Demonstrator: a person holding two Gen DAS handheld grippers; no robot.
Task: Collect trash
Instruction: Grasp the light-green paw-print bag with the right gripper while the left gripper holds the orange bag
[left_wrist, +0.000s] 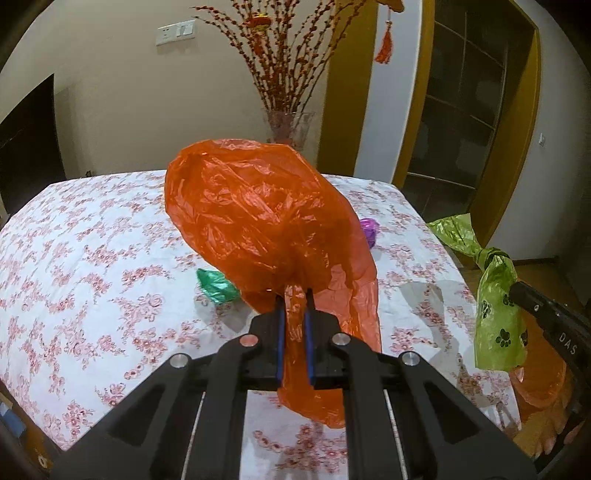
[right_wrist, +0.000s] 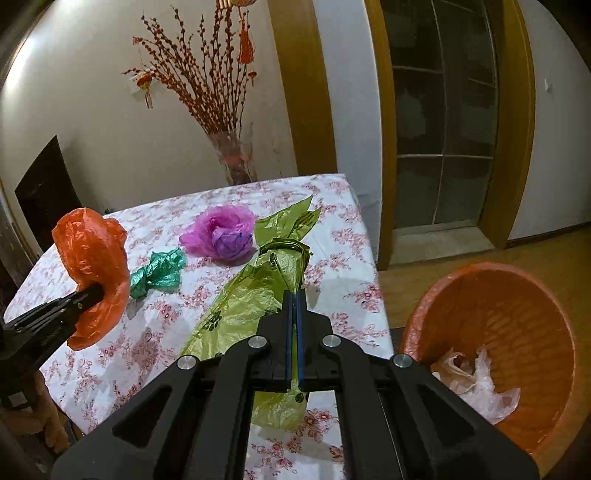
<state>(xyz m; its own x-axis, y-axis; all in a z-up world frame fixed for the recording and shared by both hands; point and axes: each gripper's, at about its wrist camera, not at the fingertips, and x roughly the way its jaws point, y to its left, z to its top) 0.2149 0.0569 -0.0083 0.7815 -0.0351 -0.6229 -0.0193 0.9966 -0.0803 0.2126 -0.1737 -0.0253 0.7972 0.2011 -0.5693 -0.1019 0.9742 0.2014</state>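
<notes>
My left gripper (left_wrist: 295, 291) is shut on an orange plastic bag (left_wrist: 258, 214) and holds it up above the flowered table (left_wrist: 92, 258); that bag also shows at the left of the right wrist view (right_wrist: 92, 254). My right gripper (right_wrist: 294, 295) is shut on a yellow-green plastic bag with paw prints (right_wrist: 258, 291), also seen at the right of the left wrist view (left_wrist: 495, 310). A crumpled green bag (right_wrist: 159, 273) and a pink-purple bag (right_wrist: 221, 236) lie on the table. An orange bin (right_wrist: 517, 314) stands on the floor to the right.
A glass vase with red branches (right_wrist: 232, 158) stands behind the table's far edge. The bin holds a clear plastic bag (right_wrist: 476, 384). A door with glass panes (right_wrist: 443, 110) is at the right. The table's right edge (right_wrist: 376, 280) is close to the bin.
</notes>
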